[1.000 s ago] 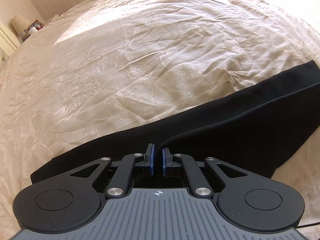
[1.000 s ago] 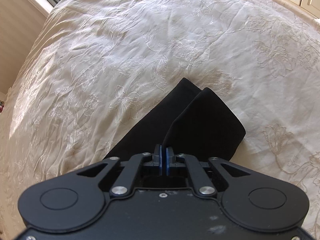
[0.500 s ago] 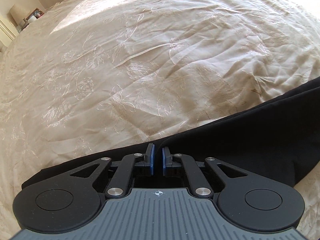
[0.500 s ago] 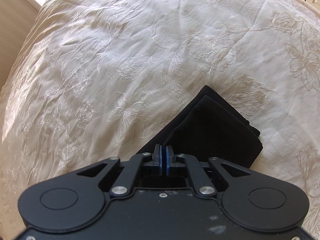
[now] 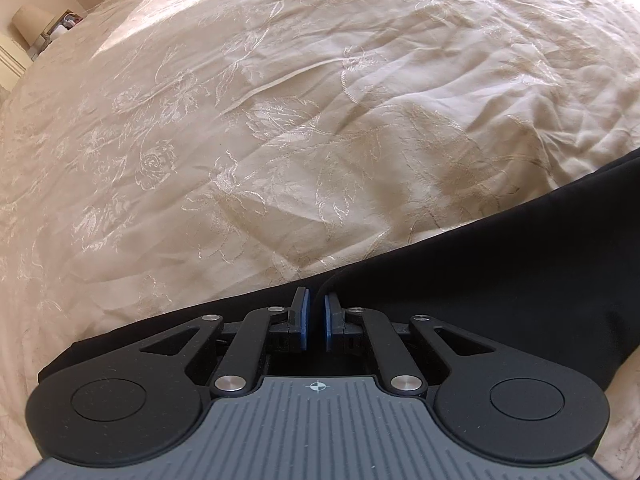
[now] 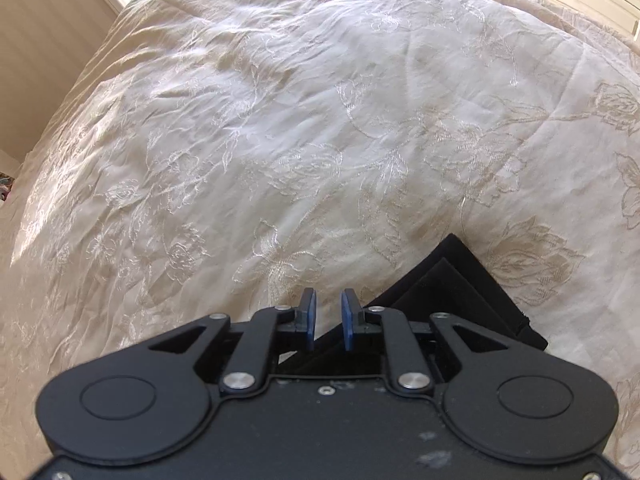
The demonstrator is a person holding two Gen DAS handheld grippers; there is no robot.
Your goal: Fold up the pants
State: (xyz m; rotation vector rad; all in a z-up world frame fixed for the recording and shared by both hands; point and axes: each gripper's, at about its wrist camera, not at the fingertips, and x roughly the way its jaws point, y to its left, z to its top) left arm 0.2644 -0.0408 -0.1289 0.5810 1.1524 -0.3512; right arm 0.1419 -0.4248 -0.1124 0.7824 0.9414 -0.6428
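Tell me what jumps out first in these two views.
The black pants stand out, a dark band across the cream embroidered bedspread, running under the left tongs. In the right wrist view their stacked leg ends lie just right of the open right tongs.

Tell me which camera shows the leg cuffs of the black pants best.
The right wrist view: the stacked cuffs lie squarely in frame on the bedspread, both layered edges visible. The left wrist view shows only the pants as a long dark band running off frame; no cuffs appear.
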